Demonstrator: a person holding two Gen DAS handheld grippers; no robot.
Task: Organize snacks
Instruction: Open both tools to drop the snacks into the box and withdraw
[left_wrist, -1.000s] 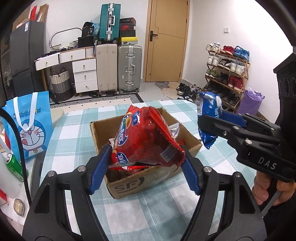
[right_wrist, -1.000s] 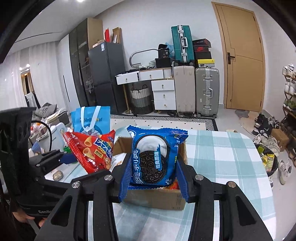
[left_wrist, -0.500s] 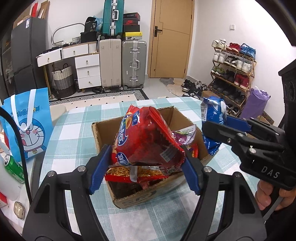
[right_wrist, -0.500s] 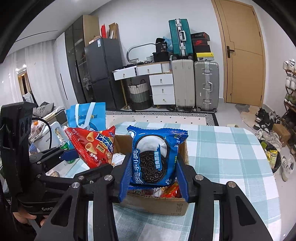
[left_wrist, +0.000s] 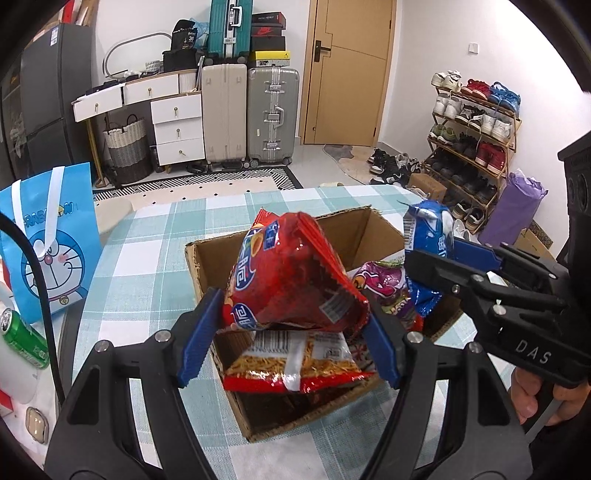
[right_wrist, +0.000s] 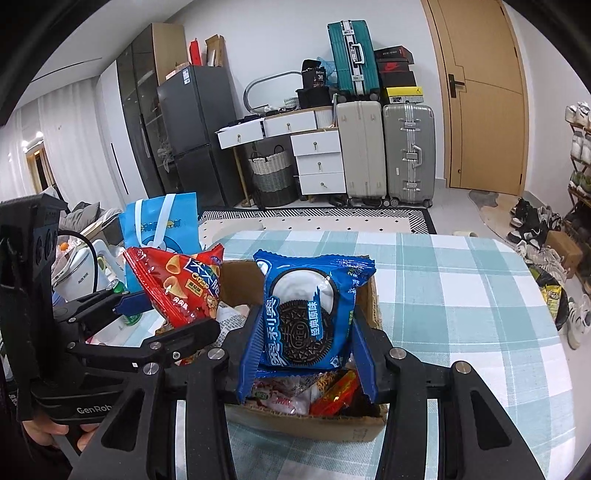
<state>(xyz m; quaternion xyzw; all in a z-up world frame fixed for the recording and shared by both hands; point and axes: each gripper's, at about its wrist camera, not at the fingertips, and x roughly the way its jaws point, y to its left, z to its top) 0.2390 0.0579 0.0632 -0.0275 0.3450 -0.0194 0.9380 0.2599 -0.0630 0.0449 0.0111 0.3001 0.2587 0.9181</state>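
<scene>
The left gripper (left_wrist: 286, 332) pinches a red chip bag (left_wrist: 291, 277) by its sides, so it hangs right over the open cardboard box (left_wrist: 291, 417) on the bench (right_wrist: 461, 295). The right gripper (right_wrist: 306, 354) pinches a blue cookie pack (right_wrist: 310, 310) above the same box, ready to drop in with the other snacks.

Red crisp bag (left_wrist: 291, 280); blue cookie pack (right_wrist: 310, 314); brown cardboard box (left_wrist: 207, 266); teal-and-white checked counter (right_wrist: 461, 295); blue-padded black tools.

Bright, sharp, fisheye-warped, dark-cornered
</scene>
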